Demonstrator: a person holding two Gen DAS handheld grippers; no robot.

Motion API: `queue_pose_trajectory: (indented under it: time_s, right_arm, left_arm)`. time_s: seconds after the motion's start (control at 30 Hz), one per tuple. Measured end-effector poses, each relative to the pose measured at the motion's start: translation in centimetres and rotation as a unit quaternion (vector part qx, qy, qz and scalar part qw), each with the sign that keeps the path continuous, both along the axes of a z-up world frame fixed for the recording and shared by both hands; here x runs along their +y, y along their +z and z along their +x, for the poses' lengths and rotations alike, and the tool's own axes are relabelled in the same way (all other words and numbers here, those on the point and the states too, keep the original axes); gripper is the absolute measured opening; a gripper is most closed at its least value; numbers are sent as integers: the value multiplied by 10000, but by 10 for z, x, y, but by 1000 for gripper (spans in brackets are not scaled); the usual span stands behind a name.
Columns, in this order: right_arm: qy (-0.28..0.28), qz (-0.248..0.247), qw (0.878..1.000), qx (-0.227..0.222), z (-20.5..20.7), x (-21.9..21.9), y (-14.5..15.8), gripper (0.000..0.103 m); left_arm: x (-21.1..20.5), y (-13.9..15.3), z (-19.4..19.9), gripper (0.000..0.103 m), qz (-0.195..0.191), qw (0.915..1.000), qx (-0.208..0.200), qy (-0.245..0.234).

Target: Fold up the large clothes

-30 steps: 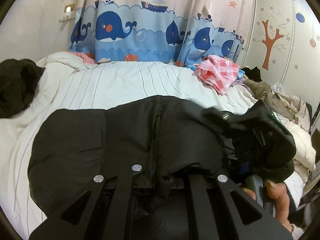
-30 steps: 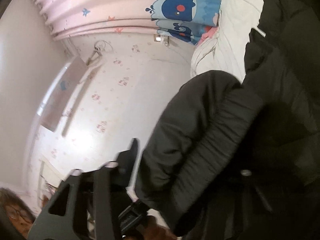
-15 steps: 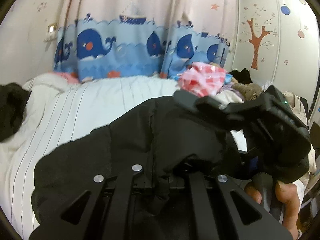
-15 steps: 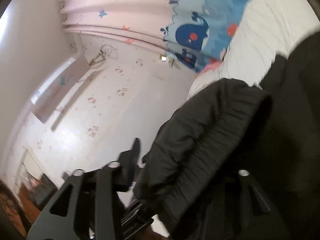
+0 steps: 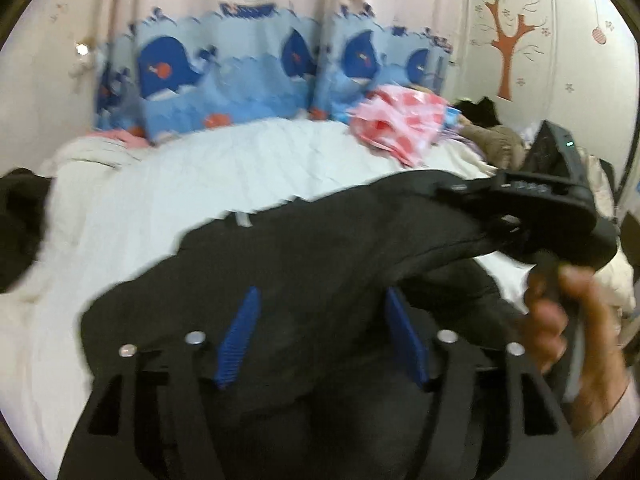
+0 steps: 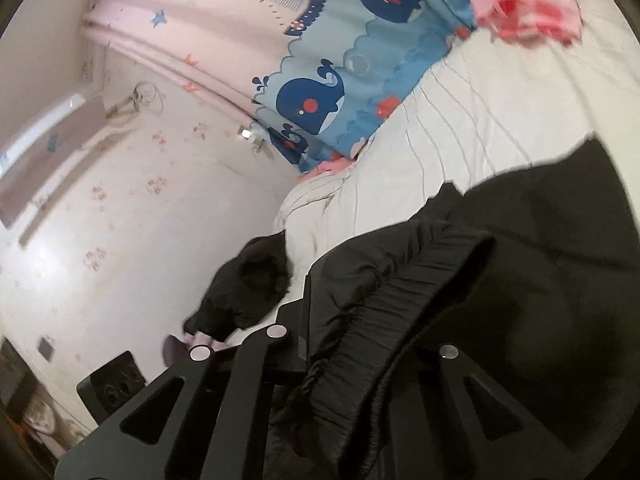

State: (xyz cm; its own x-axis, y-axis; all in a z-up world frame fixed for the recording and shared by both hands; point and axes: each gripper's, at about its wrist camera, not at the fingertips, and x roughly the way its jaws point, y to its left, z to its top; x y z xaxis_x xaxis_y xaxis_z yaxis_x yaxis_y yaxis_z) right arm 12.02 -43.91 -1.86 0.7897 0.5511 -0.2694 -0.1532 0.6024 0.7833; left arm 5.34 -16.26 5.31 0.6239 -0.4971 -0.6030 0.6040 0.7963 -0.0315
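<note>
A black padded jacket (image 5: 320, 248) lies across the white striped bed (image 5: 192, 184). In the left wrist view my left gripper (image 5: 320, 300) sits low over the jacket; its jaws are opening and the blue pads (image 5: 240, 332) stand apart, with cloth between them but not pinched. On the right, a hand (image 5: 568, 320) holds my right gripper (image 5: 460, 196), which lifts an edge of the jacket off the bed. In the right wrist view the right gripper (image 6: 360, 320) is shut on the jacket's gathered elastic hem (image 6: 400, 300). One finger is hidden under the cloth.
A pink checked cloth (image 5: 400, 124) lies at the far right of the bed, beside a heap of clothes (image 5: 496, 140). Another dark garment (image 5: 20, 220) sits at the bed's left edge. A whale-print curtain (image 5: 224, 80) hangs behind the bed, with walls to both sides.
The left jaws have opened from shut, so the blue pads show. The right gripper has risen and rolled, carrying the jacket's hem up and over the rest of the jacket.
</note>
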Motion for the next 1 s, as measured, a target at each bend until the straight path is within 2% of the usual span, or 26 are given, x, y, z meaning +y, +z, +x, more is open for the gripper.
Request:
queue_pose_trajectory:
  time_s: [0.1, 0.17, 0.3, 0.4, 0.5, 0.7, 0.77, 0.87, 1.0]
  right_arm:
    - [5, -612, 9981, -40, 0, 1, 22, 7]
    - [-3, -1059, 9944, -9, -3, 0, 32, 7]
    - [-66, -1536, 9880, 173, -5, -5, 34, 7]
    - [-124, -1866, 9816, 395, -9, -13, 20, 7]
    - [-151, -2016, 9774, 617, -9, -20, 3, 7]
    - [-104, -2376, 9627, 1292, -7, -28, -51, 7]
    - [-86, -2301, 9632, 1387, -8, -32, -62, 7]
    - [-134, -2235, 9662, 1281, -15, -35, -59, 6]
    - [-346, -2656, 9601, 802, -28, -29, -26, 6]
  left_arm:
    - [31, 2, 16, 65, 225, 9963, -293, 772]
    - [51, -3, 35, 65, 291, 9902, -286, 1334]
    - [70, -18, 56, 65, 469, 9796, -379, 1919]
    - [71, -33, 71, 65, 729, 9739, -428, 2109]
    - [71, -42, 79, 65, 914, 9722, -455, 2106]
    - [67, -68, 97, 65, 1138, 9718, -126, 2059]
    - [67, -78, 100, 65, 1245, 9718, 9, 2004]
    - [65, -89, 102, 65, 1399, 9719, 73, 1890]
    - [62, -79, 94, 65, 1363, 9702, -356, 1971]
